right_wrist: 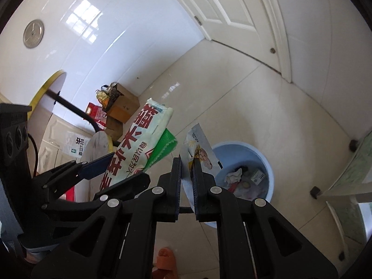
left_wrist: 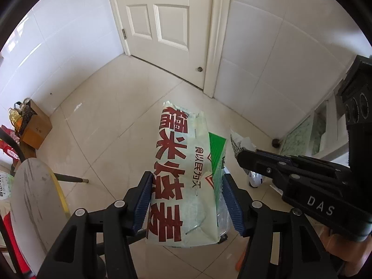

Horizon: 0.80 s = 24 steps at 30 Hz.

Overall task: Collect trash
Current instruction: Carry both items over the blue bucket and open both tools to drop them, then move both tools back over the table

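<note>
Green-white food bag (left_wrist: 179, 176) clamped in left hand-held gripper (left_wrist: 186, 200), small wrapper (right_wrist: 197, 153) pinched in right hand-held gripper (right_wrist: 186, 169)

White tiled walls (left_wrist: 58, 46), glossy beige floor (left_wrist: 111, 125), white panelled door (left_wrist: 162, 18).

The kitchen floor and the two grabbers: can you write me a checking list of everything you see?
Surface: beige tiled floor.
Job's things: big food bag, small wrapper, blue bin holding trash.
Clutter: cardboard box, round stool.
Grippers: left gripper around the big bag; right gripper shut on the small wrapper.
Cables: nothing seen for sure.
Surroundings: white door, wall clock.
</note>
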Available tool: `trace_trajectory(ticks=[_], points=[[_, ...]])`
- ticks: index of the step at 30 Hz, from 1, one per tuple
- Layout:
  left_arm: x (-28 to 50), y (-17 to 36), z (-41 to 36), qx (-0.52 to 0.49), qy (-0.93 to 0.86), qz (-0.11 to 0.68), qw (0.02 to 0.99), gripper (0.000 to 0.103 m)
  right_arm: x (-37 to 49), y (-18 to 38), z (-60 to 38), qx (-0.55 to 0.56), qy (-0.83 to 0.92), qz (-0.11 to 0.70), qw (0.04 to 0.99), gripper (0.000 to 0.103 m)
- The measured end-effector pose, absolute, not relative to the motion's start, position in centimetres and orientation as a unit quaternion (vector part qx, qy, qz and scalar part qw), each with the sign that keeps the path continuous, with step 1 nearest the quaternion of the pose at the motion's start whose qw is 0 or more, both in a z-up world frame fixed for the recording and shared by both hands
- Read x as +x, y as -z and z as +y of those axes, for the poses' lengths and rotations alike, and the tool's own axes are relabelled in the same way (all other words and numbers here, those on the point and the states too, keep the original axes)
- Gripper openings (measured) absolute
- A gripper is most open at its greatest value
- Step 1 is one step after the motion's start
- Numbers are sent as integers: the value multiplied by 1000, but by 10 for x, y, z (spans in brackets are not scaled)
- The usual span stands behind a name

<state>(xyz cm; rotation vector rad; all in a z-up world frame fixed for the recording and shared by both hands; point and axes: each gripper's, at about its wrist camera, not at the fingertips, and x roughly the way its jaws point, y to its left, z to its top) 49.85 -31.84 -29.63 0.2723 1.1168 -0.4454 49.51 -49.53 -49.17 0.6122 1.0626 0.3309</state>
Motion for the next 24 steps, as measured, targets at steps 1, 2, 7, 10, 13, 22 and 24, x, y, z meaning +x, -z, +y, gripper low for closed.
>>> trace_trajectory(ticks=[1, 2, 7, 10, 13, 22, 24], points=[[500, 301, -321, 129, 211, 524, 815, 63, 496, 495, -497, 291, -154, 496, 804, 10], [499, 303, -320, 132, 211, 523, 815, 67, 498, 499, -498, 296, -154, 496, 802, 10], [500, 316, -313, 139, 208, 512, 822, 84, 504, 506, -495, 304, -157, 497, 797, 12], [490, 313, -303, 141, 200, 510, 825, 85, 508, 506, -494, 305, -159, 496, 797, 12], [484, 309, -299, 134, 201, 509, 826, 85, 509, 502, -493, 315, -166, 495, 792, 26], [438, 263, -287, 109, 224, 480, 841, 85, 472, 443, -490, 288, -154, 483, 813, 51], [423, 249, -280, 106, 233, 469, 846, 85, 458, 423, -488, 276, -150, 475, 822, 52]])
